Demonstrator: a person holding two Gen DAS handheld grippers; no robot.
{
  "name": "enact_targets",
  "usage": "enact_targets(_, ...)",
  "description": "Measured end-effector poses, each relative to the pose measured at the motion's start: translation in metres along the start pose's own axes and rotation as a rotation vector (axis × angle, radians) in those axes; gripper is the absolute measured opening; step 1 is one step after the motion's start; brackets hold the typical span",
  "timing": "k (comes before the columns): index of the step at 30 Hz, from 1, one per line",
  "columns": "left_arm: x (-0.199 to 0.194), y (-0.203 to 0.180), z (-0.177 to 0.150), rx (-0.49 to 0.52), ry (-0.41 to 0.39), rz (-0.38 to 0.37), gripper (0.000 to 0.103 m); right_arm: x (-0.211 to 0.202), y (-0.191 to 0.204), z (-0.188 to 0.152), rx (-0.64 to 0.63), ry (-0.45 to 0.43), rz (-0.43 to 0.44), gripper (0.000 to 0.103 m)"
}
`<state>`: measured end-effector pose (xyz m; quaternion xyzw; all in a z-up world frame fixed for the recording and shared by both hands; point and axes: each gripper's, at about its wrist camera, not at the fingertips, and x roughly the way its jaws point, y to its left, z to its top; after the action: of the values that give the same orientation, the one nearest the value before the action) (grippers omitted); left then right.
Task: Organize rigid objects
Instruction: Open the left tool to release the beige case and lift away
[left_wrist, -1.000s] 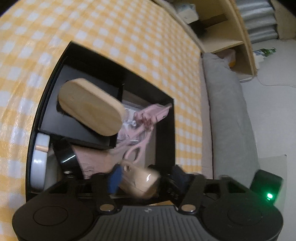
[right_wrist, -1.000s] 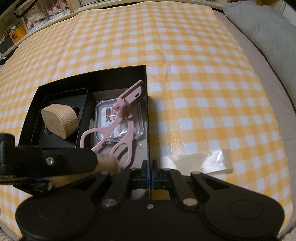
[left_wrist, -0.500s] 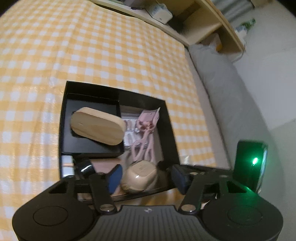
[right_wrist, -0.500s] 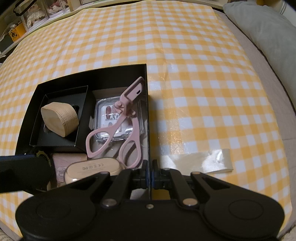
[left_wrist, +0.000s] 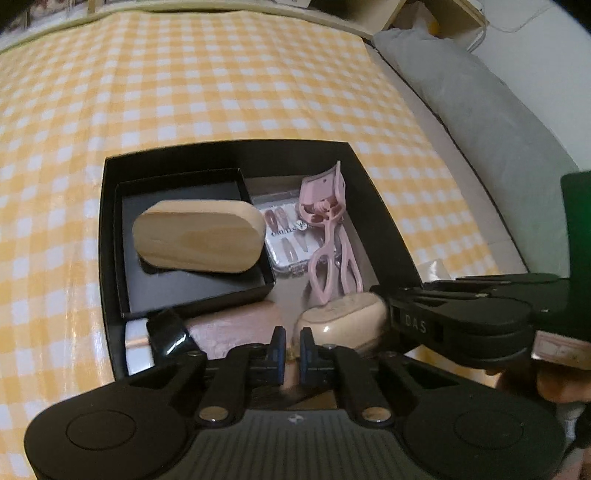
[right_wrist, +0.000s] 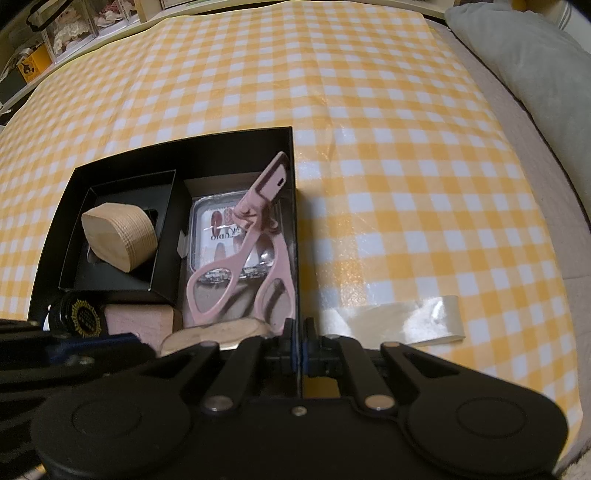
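A black box sits on the yellow checked cloth. It holds a wooden oval block in a smaller black tray, a pink eyelash curler on a clear nail case, a beige case, a pink block and a black jar. My left gripper is shut and empty above the box's near edge. My right gripper is shut on the box's right wall at its near corner.
A strip of clear tape lies on the cloth right of the box. A grey cushion runs along the right edge. Shelves with small items stand at the far left.
My left gripper let go of the beige case, which now lies in the box, then drew back and shut. The right gripper has stayed on the box wall.
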<state>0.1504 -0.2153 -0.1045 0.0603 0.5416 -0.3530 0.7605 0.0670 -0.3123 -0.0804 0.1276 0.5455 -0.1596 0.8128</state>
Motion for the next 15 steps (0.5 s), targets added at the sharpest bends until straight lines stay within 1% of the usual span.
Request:
enact_targets(1, -0.001, -0.001, 0.001, 0.01, -0.003, 0.005, 0.006, 0.001, 0.001, 0.0, 0.0, 0.0, -0.001, 0.004)
enact_targets(3, -0.003, -0.001, 0.0, 0.008, 0.0, -0.013, 0.007, 0.001, 0.002, -0.001, 0.002, 0.0, 0.0, 0.004)
enact_targets(6, -0.011, -0.004, 0.0, 0.023, -0.015, -0.013, 0.015, 0.0, 0.002, -0.001, 0.001, 0.001, 0.0, 0.004)
enact_targets(7, -0.015, -0.005, -0.001, 0.032, -0.022, -0.01, 0.022, 0.001, 0.001, -0.001, 0.0, 0.0, -0.001, 0.004)
enact_targets(8, -0.018, -0.006, -0.002, 0.039, -0.028, -0.008, 0.033, 0.001, 0.001, -0.001, 0.0, 0.0, -0.001, 0.004)
enact_targets(9, -0.022, -0.007, -0.002, 0.043, -0.037, -0.01, 0.038, 0.001, 0.001, -0.001, 0.001, 0.0, 0.0, 0.004)
enact_targets(11, -0.03, -0.009, -0.004, 0.05, -0.058, -0.014, 0.054, 0.001, 0.001, -0.001, 0.001, 0.0, 0.0, 0.004)
enact_targets(12, -0.035, -0.01, -0.004, 0.056, -0.066, -0.009, 0.058, 0.001, 0.001, -0.001, 0.001, 0.0, 0.0, 0.004)
enact_targets(14, -0.042, -0.012, -0.006, 0.072, -0.081, 0.013, 0.072, 0.001, 0.001, -0.001, 0.001, 0.0, 0.0, 0.004)
enact_targets(15, -0.044, -0.013, -0.006, 0.081, -0.083, 0.032, 0.075, 0.001, 0.002, -0.002, 0.001, 0.0, 0.0, 0.004)
